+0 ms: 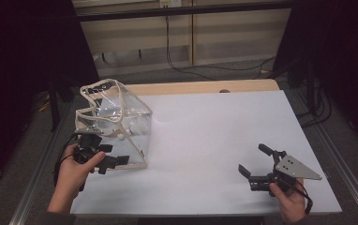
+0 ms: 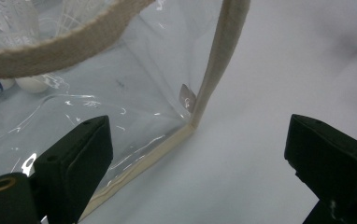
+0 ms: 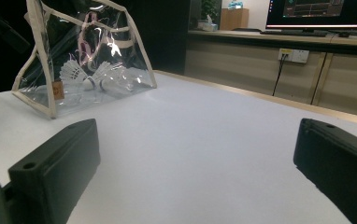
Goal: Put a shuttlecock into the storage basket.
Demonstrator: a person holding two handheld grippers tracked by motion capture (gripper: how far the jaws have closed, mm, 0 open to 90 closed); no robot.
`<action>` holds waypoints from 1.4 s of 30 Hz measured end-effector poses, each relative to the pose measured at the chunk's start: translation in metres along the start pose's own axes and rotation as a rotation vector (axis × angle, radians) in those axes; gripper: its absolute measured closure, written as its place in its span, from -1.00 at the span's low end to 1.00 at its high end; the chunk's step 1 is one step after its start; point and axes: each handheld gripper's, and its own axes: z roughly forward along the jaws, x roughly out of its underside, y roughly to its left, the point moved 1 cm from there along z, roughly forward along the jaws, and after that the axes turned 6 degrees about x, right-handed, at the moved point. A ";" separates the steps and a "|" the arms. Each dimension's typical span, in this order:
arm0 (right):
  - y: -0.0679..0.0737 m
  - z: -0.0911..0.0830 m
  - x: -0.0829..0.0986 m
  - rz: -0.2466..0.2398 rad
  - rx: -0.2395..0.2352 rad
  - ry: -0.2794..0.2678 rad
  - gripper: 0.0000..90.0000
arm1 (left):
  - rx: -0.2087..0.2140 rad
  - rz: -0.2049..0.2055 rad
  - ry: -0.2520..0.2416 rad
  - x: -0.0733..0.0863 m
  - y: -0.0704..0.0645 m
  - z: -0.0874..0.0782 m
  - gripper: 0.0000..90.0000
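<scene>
Jaws of the left tool (image 1: 103, 158) stand wide at the near corner of the clear pouch (image 1: 116, 123), which sits on the tabletop's (image 1: 214, 140) left side with shuttlecocks (image 3: 90, 74) inside. Best to ease forward so the beige trim (image 2: 144, 156) lies between both pads, then close squarely. The right tool (image 1: 253, 165), also wide and holding nothing, waits well apart.

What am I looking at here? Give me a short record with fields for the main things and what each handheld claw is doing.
Surface: white table top
Main item: clear bag with beige trim, standing at the table's left
Inside the bag: shuttlecocks
Left gripper: open, at the bag's near bottom edge
Right gripper: open, empty, low over the table, far from the bag
</scene>
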 end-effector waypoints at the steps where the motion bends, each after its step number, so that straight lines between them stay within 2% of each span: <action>1: 0.000 0.000 0.000 0.000 0.000 0.000 -0.99 | -0.001 0.000 -0.002 0.001 0.000 0.001 -0.82; 6: 0.000 0.000 0.000 -0.003 -0.001 0.003 -0.99 | 0.007 0.010 0.011 0.003 0.000 0.005 -0.82; 19: 0.000 0.000 0.000 -0.004 0.000 0.003 -0.99 | 0.021 0.000 0.005 0.013 0.003 0.014 -0.82; 34: 0.000 0.000 0.000 0.000 0.002 0.002 -0.99 | 0.017 0.001 0.022 0.022 0.005 0.025 -0.82; 42: 0.000 0.000 0.000 -0.001 0.001 0.002 -0.99 | 0.017 -0.001 0.009 0.026 0.006 0.028 -0.82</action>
